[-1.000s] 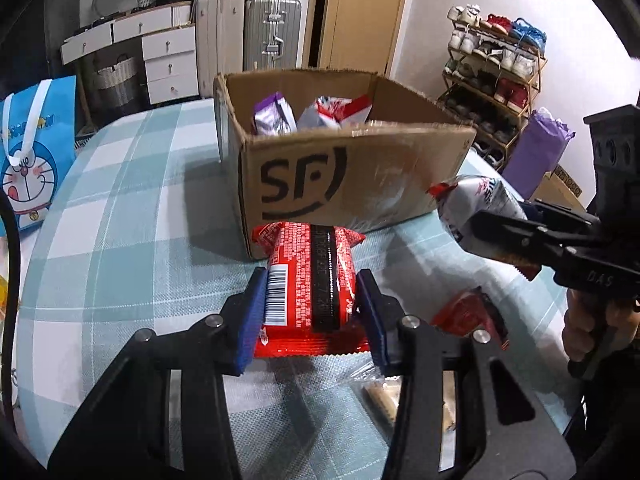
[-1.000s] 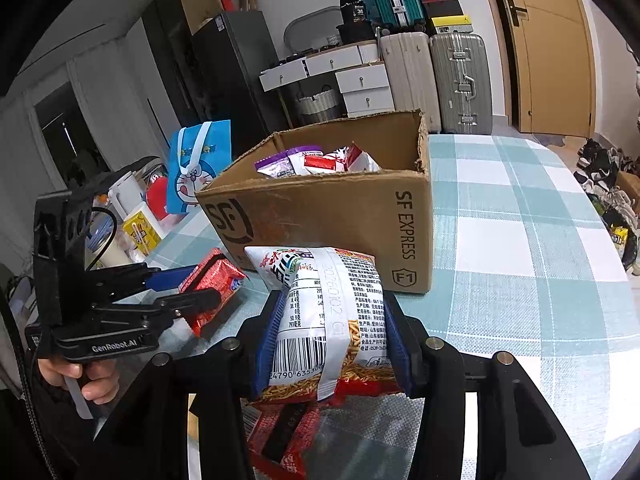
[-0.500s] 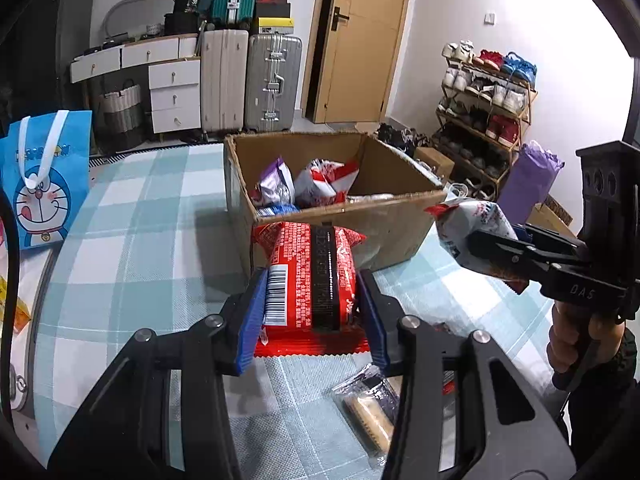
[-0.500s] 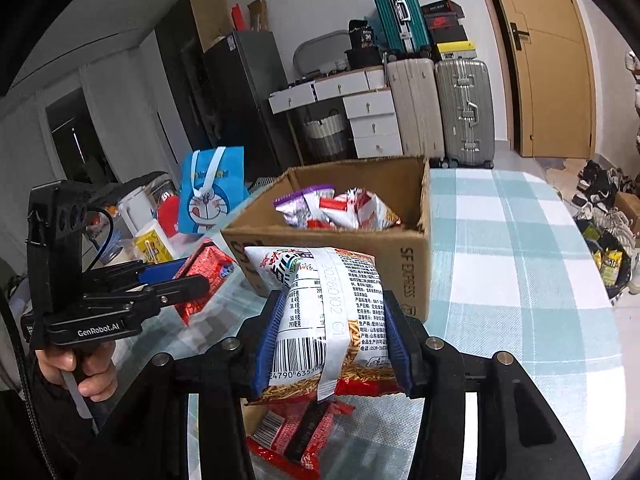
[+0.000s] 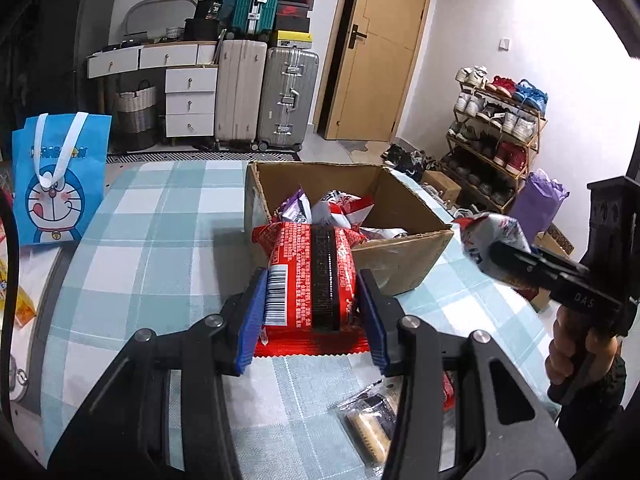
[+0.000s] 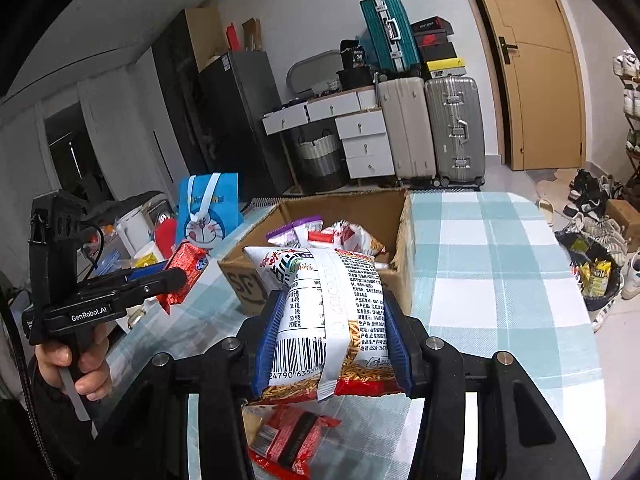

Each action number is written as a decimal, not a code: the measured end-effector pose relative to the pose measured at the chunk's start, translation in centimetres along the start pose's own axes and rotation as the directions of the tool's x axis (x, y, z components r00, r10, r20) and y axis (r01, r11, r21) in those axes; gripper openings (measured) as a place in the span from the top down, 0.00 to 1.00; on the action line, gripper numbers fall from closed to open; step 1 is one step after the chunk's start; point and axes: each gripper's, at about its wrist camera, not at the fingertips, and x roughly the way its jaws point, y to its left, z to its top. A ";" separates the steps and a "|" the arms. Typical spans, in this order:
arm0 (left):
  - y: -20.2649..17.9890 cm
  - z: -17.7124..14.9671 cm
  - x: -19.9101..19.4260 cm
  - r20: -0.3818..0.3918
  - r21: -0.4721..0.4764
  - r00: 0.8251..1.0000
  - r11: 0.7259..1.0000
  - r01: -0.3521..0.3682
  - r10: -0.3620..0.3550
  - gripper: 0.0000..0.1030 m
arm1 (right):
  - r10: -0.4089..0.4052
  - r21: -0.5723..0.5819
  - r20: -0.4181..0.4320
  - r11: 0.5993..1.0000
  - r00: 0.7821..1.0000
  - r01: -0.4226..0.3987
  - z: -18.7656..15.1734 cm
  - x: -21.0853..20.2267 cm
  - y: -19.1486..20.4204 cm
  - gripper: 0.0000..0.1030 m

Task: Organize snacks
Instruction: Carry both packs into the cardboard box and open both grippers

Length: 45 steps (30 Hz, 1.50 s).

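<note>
My left gripper (image 5: 312,308) is shut on a red snack packet (image 5: 310,276), held in the air just in front of the open cardboard box (image 5: 404,256). From the right wrist view the same packet (image 6: 184,270) shows at the left, with a hand below that gripper. My right gripper (image 6: 332,340) is shut on a white and red noodle snack bag (image 6: 324,312), lifted above the table near the box (image 6: 248,284). In the left wrist view that bag (image 5: 488,240) hangs right of the box. Several snack packets (image 5: 332,208) lie inside the box.
A checked tablecloth (image 5: 160,248) covers the table. A clear biscuit packet (image 5: 368,424) and a red packet (image 6: 292,440) lie on it below the grippers. A blue cartoon bag (image 5: 56,176) stands at the left edge. Suitcases, drawers and a shoe rack stand behind.
Both grippers have risen with their packets still held, so the box's inside and its snacks now show from above. The box front with its logo has dropped lower in view.
</note>
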 end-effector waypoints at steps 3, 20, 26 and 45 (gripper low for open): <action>0.3 0.5 -0.8 0.007 0.002 1.000 1.000 -0.015 0.015 0.60 | -0.002 0.004 0.006 1.000 1.000 0.002 0.5 -0.2 -0.2 0.54; 0.4 6.0 2.0 0.030 -0.036 0.999 0.999 -0.036 0.037 0.60 | -0.004 0.054 0.019 0.999 1.000 0.003 5.0 2.0 0.2 0.54; -0.2 7.2 4.2 0.019 -0.025 0.998 0.998 -0.058 0.059 0.60 | 0.001 0.065 0.019 0.998 1.000 -0.002 6.3 3.7 0.3 0.54; -2.3 8.2 12.5 -0.041 0.040 0.997 0.997 -0.061 0.062 0.60 | 0.042 0.104 -0.021 0.994 0.999 -0.040 7.2 9.6 -1.3 0.53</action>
